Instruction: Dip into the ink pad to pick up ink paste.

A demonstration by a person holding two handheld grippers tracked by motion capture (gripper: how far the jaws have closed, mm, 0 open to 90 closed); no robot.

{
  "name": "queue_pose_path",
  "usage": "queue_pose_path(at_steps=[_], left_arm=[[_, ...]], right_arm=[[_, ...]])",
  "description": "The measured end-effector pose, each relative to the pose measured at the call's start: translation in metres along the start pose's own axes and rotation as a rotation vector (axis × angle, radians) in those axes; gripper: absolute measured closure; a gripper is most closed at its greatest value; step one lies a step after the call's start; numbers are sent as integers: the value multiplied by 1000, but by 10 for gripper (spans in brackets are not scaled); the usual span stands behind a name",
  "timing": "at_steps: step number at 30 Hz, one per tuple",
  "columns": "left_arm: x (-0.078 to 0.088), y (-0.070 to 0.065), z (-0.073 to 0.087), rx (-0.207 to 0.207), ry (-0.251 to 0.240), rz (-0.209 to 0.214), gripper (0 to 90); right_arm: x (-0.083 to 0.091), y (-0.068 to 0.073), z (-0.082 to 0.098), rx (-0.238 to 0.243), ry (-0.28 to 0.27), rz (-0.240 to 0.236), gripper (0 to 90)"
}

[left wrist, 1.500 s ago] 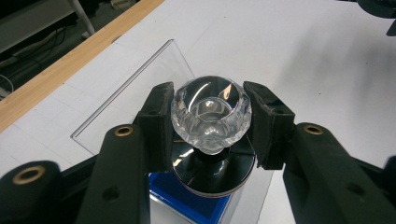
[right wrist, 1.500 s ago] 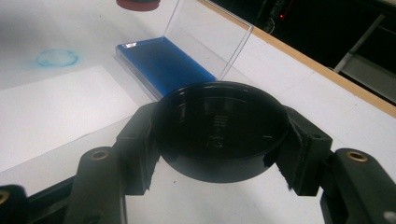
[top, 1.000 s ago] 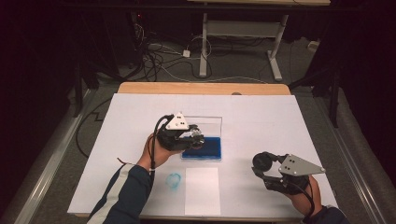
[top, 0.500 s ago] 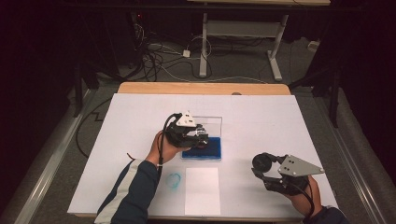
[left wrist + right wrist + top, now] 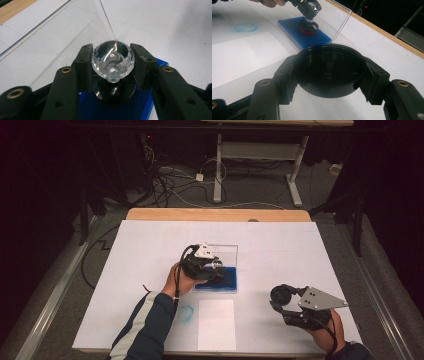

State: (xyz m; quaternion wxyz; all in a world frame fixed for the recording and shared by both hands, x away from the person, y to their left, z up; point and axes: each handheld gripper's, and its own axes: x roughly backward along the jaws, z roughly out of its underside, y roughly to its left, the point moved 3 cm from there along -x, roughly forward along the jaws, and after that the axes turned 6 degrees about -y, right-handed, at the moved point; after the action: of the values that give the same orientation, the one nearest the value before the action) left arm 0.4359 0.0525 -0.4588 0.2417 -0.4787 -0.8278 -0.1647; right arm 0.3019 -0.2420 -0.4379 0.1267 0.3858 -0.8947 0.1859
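My left gripper (image 5: 113,65) is shut on the clear faceted knob of a round stamp (image 5: 113,60). The stamp's black and red base rests on the blue ink pad (image 5: 95,110), just in front of the pad's raised clear lid (image 5: 226,252). In the high view that gripper (image 5: 206,265) sits over the pad (image 5: 229,281) at mid table. My right gripper (image 5: 329,75) is shut on a black round cap (image 5: 329,68), held low over the table at the near right (image 5: 284,301). From there the stamp (image 5: 308,25) and pad (image 5: 294,33) lie ahead.
A white paper sheet (image 5: 216,322) lies near the front edge, with a faint blue ring mark (image 5: 186,313) to its left. The white table cover ends at a wooden strip (image 5: 215,214) at the back. Cables and a desk frame stand on the floor beyond.
My left hand has moved right and down, bringing the stamp onto the blue pad. The right hand with the cap has stayed where it was.
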Motion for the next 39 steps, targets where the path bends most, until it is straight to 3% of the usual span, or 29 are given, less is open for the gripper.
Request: queue_pose_path(at_steps=[10,39], left_arm=[[2,0,6,28,-21,7,542],[1,-1,7,35,-16,7,543]], right_arm=[[0,1,-1,1,2,-1,383],[-1,2,-1,-7,2,-6,382]])
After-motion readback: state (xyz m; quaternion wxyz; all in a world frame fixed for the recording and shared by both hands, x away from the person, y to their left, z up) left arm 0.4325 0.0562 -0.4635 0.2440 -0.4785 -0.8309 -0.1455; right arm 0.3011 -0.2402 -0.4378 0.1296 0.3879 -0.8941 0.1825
